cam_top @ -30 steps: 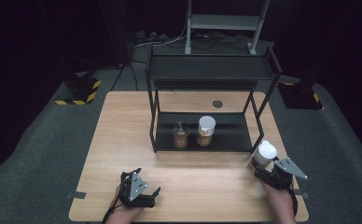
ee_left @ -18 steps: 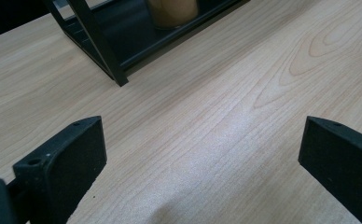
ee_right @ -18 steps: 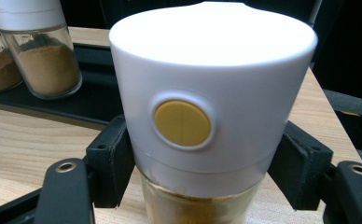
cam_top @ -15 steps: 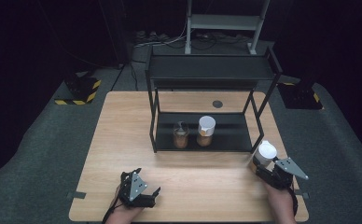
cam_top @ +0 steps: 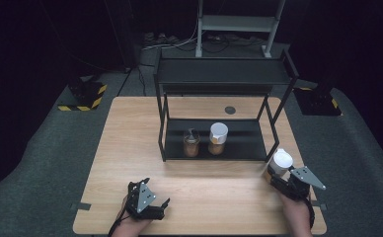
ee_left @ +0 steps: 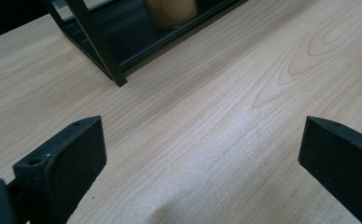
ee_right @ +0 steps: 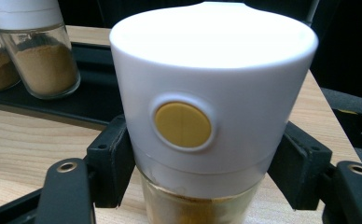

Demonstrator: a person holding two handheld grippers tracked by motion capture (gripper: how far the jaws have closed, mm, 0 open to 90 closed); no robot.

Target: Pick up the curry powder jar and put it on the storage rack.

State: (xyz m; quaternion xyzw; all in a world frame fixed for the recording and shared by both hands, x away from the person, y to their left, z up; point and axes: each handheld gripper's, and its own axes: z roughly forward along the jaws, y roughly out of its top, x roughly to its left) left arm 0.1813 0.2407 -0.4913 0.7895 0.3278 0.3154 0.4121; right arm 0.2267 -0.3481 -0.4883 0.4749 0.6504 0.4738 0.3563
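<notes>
A glass spice jar [ee_right: 207, 93] with a white cap and brown powder stands at the table's right front, just outside the rack's right corner [cam_top: 280, 162]. My right gripper [ee_right: 202, 177] is shut on it, its black pads [ee_right: 111, 168] pressing the jar's sides below the cap. In the high view the right gripper [cam_top: 274, 174] reaches the jar from the front. My left gripper [cam_top: 155, 193] rests near the front left edge. Its jaws stand wide apart over bare wood [ee_left: 202, 158], open and holding nothing.
A black two-tier rack [cam_top: 219, 74] stands mid-table. On its lower shelf [cam_top: 244, 143] are a white-capped jar [cam_top: 217, 138] and a jar with a dark top [cam_top: 191, 143]. A dark round spot [cam_top: 230, 110] lies behind the rack. Striped floor bases [cam_top: 86, 96] flank the table.
</notes>
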